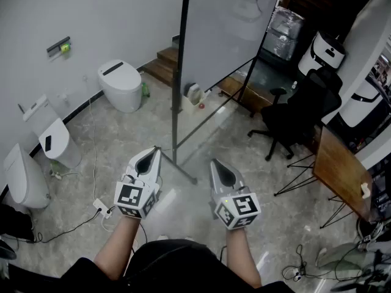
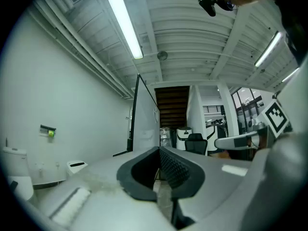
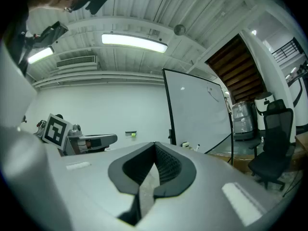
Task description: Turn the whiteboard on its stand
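Whiteboard [image 2: 147, 121] nearly edge-on, left gripper view

The whiteboard [image 1: 223, 32] is a tall white panel in a thin dark frame, standing upright at the far middle of the room, with faint marks near its top. Its dark metal stand [image 1: 176, 121] has a near post on a floor foot, and slanted braces run to the far right post.
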